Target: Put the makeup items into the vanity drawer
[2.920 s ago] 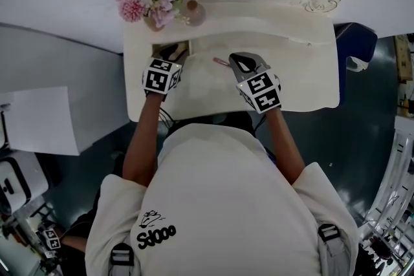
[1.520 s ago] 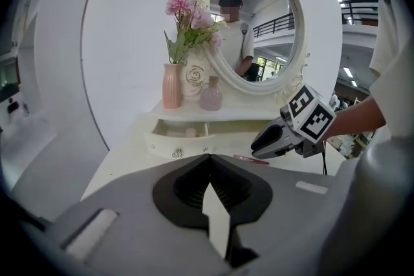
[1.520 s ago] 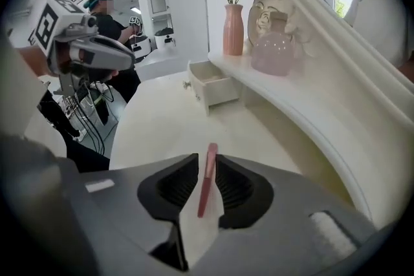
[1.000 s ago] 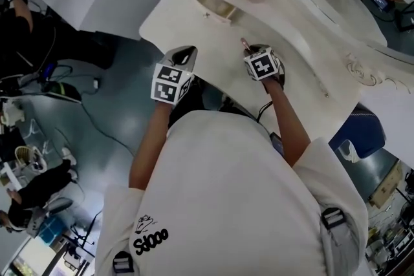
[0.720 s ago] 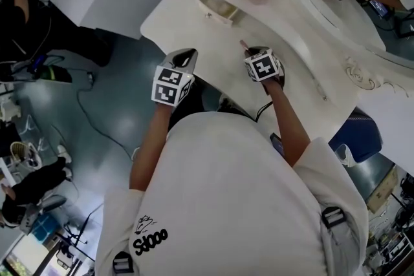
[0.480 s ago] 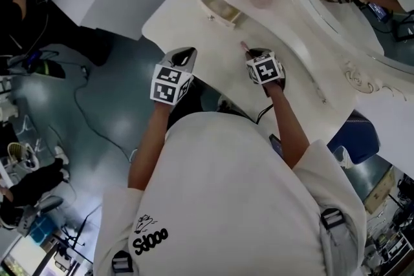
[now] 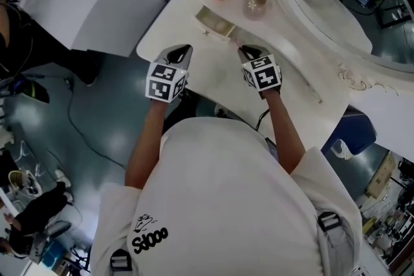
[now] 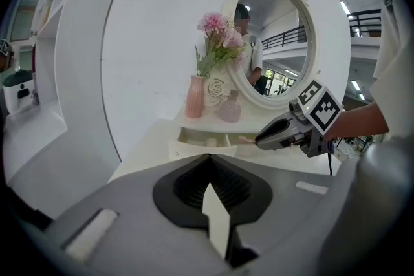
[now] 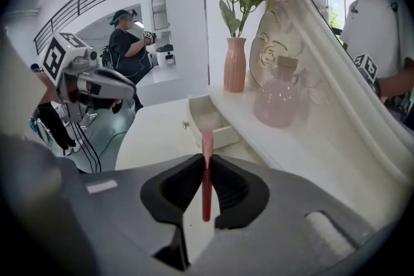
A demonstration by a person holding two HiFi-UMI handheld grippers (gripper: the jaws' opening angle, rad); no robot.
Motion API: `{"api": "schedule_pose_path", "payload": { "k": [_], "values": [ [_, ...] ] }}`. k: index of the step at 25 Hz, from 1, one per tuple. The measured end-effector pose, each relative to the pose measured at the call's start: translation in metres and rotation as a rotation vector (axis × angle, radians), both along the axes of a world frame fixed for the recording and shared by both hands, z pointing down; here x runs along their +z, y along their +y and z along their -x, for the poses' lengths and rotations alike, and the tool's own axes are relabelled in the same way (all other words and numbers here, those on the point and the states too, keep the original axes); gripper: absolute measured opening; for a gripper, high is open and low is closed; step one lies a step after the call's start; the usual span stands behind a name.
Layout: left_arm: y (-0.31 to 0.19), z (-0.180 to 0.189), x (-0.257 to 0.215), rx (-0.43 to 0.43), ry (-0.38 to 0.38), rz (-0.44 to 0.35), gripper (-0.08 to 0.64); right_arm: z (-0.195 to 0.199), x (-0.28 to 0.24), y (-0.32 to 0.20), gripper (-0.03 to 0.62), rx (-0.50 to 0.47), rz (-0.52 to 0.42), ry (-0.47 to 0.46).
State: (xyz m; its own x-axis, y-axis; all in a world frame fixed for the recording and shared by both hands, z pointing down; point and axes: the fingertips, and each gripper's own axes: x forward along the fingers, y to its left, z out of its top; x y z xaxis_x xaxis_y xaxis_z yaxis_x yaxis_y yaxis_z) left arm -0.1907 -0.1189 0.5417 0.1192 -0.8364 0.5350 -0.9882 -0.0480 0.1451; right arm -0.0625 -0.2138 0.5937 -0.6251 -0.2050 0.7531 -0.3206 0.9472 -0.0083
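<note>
Your right gripper [image 9: 206,158] clamps a slim pink makeup stick [image 9: 206,176], held just short of the open drawer [image 9: 208,118]. Your left gripper [image 8: 208,159] is closed and empty. I judge the drop-in is still to do.

Bright, even indoor lighting. White surface [image 7: 213,74] nearly washes out; floor [image 7: 110,132] shows soft sheen. Gripper views: strong fisheye bending, black corners; left hand-held gripper [image 8: 208,158] and right hand-held gripper [image 9: 207,158] blurred close up.

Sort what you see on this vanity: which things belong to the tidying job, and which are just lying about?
Job: pink makeup stick, right tongs gripping it, open drawer.
Lying about: pink vase of flowers, glass bottle, mirror.
</note>
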Motion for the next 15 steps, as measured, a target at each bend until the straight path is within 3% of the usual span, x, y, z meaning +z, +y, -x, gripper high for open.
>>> {"api": "schedule_pose_path", "payload": {
  "k": [6,15],
  "values": [
    [-0.017,0.035,-0.004,0.033,0.014,-0.020,0.017,0.051,-0.026,-0.009,0.048,0.014,-0.024,-0.039],
    [-0.029,0.088,0.005,0.066,0.046,-0.005,0.017,0.107,-0.010,-0.021,0.048,-0.016,-0.057,0.067]
  ]
}}
